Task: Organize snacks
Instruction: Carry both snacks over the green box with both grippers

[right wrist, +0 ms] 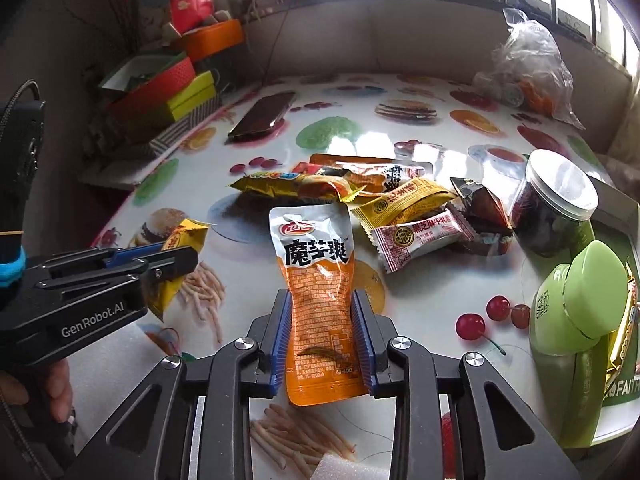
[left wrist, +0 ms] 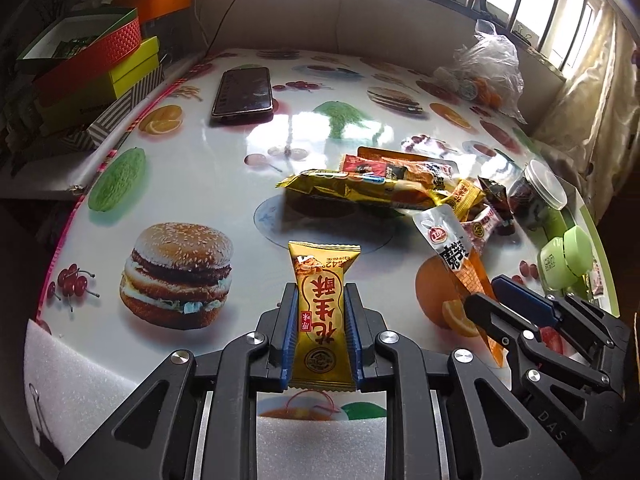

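Note:
My left gripper is shut on a yellow peanut-crisp packet, held upright above the table; the packet also shows in the right wrist view. My right gripper is shut on an orange and silver konjac pouch, seen in the left wrist view too. A pile of snack packets lies on the table ahead of both grippers: a long yellow pack, a small yellow packet, a pink-white packet and a dark brown one.
The table has a glossy food-print cover. A phone lies at the far left. A dark jar with a clear lid, a green jar and a green box stand at right. A plastic bag sits at the back right. Stacked boxes stand left.

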`<state>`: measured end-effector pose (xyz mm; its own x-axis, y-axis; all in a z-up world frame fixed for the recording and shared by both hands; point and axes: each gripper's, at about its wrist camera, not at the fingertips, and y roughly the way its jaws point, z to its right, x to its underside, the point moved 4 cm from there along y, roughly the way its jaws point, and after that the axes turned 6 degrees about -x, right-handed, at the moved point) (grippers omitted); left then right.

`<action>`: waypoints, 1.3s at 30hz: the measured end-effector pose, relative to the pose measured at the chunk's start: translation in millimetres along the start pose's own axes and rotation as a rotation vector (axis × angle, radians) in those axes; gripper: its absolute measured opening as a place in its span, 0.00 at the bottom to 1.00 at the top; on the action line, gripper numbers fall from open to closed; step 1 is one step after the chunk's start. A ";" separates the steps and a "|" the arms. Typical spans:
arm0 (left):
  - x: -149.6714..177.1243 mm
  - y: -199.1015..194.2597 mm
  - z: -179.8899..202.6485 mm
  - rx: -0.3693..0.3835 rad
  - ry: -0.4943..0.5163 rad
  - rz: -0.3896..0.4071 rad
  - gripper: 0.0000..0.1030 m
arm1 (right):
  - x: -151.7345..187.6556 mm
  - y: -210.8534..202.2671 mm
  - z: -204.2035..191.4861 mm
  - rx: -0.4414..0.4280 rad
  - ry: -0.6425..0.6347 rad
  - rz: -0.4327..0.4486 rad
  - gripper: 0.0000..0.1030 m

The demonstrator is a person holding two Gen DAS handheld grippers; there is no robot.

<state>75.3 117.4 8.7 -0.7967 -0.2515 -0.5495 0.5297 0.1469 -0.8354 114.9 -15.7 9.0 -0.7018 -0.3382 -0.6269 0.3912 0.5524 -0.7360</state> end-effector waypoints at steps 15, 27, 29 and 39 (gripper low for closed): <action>-27.6 -25.5 44.5 0.085 0.054 0.041 0.22 | -19.2 -50.8 23.0 0.086 0.010 0.089 0.28; -51.9 -44.1 109.9 0.170 0.121 0.060 0.22 | -26.4 -96.1 68.4 0.168 0.072 0.151 0.28; -54.1 -46.4 121.4 0.182 0.132 0.061 0.22 | -26.1 -102.5 76.5 0.185 0.083 0.157 0.28; -63.5 -51.8 183.3 0.249 0.182 0.054 0.22 | -16.5 -133.7 124.5 0.264 0.150 0.164 0.28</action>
<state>151.8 -49.5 89.8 -0.7924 -0.0714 -0.6058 0.6100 -0.0887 -0.7874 148.3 -178.8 85.9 -0.6886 -0.1350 -0.7125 0.6330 0.3676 -0.6814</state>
